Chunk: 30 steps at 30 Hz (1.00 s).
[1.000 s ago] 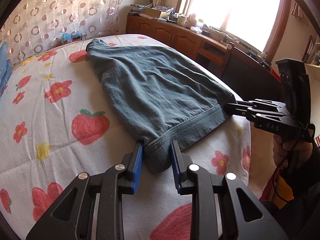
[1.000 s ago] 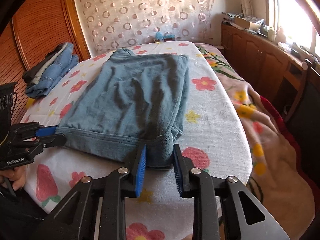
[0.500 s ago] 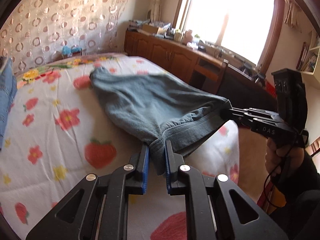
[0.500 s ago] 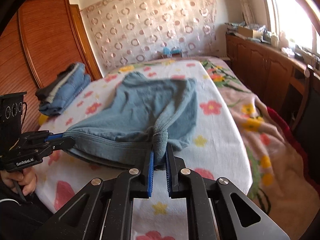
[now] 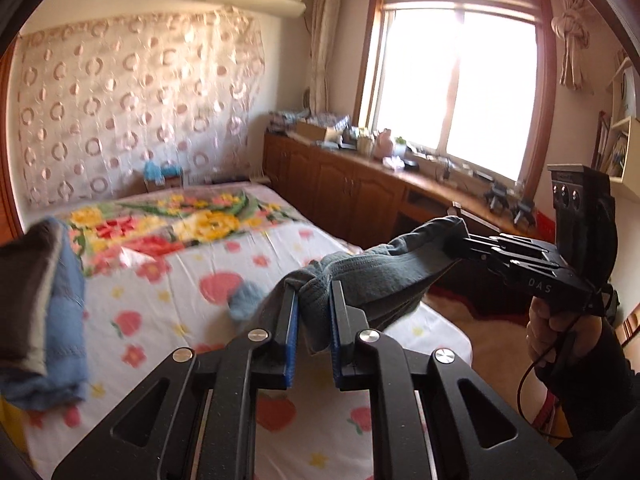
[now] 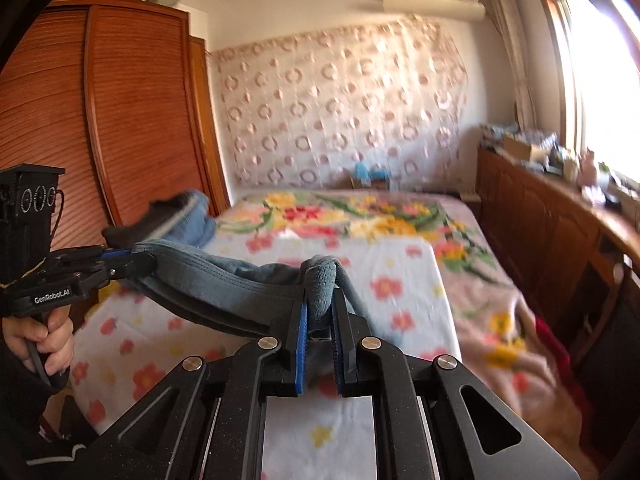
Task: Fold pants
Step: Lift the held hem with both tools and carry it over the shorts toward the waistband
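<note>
The grey-blue pants [image 5: 384,276] hang in the air above the bed, held by the waistband at both corners. My left gripper [image 5: 313,300] is shut on one waistband corner. My right gripper [image 6: 320,304] is shut on the other corner [image 6: 320,280]. The waistband [image 6: 224,280] stretches between the two. The right gripper also shows at the right of the left wrist view [image 5: 472,244], and the left gripper at the left of the right wrist view [image 6: 132,262]. The legs hang below, mostly hidden; a bit of cloth [image 5: 246,304] shows under the band.
The bed [image 5: 168,288] has a white flowered sheet and a floral blanket [image 6: 360,216] at the far end. A pile of folded jeans [image 5: 48,304] lies at the left side. Wooden cabinets [image 5: 352,196] run under the window; a wardrobe [image 6: 120,112] stands at left.
Both grippers closed on the waistband corners, then lifted the pants off the bed and raised them high; the pants no longer lie flat on the sheet.
</note>
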Tool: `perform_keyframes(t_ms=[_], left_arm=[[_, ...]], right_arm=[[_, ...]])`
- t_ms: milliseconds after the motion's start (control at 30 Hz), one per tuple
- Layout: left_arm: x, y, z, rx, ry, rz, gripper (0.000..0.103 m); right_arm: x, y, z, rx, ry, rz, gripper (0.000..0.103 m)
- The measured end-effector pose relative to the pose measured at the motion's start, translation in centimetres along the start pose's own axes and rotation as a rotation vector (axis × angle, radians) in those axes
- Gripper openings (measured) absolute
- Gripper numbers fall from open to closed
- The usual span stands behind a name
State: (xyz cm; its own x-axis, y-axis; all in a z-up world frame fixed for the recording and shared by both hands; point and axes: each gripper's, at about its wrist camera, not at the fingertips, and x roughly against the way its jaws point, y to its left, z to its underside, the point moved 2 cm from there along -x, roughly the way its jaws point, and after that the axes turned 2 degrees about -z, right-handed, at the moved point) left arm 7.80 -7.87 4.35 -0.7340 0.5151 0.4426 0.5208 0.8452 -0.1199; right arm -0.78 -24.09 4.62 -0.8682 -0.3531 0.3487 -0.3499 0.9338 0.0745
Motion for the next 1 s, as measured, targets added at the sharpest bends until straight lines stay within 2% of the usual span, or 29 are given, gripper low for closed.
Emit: perform_keyframes(t_ms=[333, 500, 633, 867, 1000], left_arm=[[3.5, 2.6, -3.2, -0.028, -0.103, -0.078, 0.014], [3.4, 4.1, -3.1, -0.024, -0.108, -0.114, 0.014], [1.7, 5.6, -1.8, -0.009, -0.069, -0.127, 0.014], [-3.9, 8.7, 1.2, 0.048, 0.054, -0.139, 0.014], [-6.0, 9.6, 1.1, 0.064, 0.085, -0.154, 0.014]], right_arm=[[1.7, 2.9, -2.9, 0.073, -0.098, -0.059, 0.01], [-0.2, 2.0, -2.1, 0.091, -0.112, -0.085, 0.01], [-3.3, 1.0, -1.1, 0.089, -0.067, -0.1, 0.01], [-9.3, -1.5, 1.3, 0.049, 0.061, -0.127, 0.01], [-13.0, -2.9, 1.4, 0.043, 0.118, -0.139, 0.01]])
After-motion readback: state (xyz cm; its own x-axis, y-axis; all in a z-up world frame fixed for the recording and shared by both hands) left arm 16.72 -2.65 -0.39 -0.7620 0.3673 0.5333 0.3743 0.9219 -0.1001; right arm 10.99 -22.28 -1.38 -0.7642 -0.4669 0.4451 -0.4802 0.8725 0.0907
